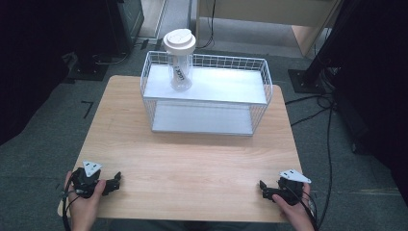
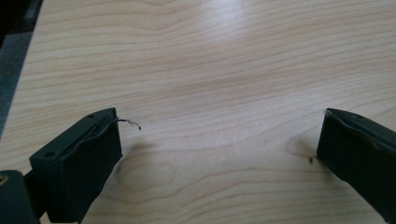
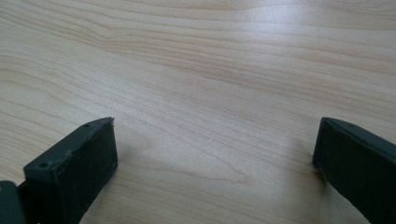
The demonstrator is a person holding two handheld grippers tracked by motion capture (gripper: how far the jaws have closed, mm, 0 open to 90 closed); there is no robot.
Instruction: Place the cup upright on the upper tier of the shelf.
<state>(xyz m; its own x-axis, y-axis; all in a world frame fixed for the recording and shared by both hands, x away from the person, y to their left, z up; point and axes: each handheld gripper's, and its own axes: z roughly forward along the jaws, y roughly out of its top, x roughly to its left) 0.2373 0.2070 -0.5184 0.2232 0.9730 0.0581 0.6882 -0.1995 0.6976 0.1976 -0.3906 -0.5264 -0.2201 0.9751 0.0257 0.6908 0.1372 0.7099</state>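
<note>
A clear plastic bottle [image 1: 181, 72] with a white cap stands upright on the top shelf of a white wire rack [image 1: 208, 86] at the far side of the wooden table [image 1: 192, 159]. My left gripper [image 1: 115, 182] rests low at the front left corner, held by a hand, its jaws wide apart with bare wood between them [image 2: 219, 135]. At the front right corner sits my right gripper [image 1: 263, 188], also open, with nothing between its jaws [image 3: 215, 144]. Both are far from the rack.
The rack has an empty lower shelf [image 1: 202, 119]. Grey floor surrounds the table, with cables [image 1: 327, 110] at the right and black stands at the back corners. Bare wood stretches between the grippers and the rack.
</note>
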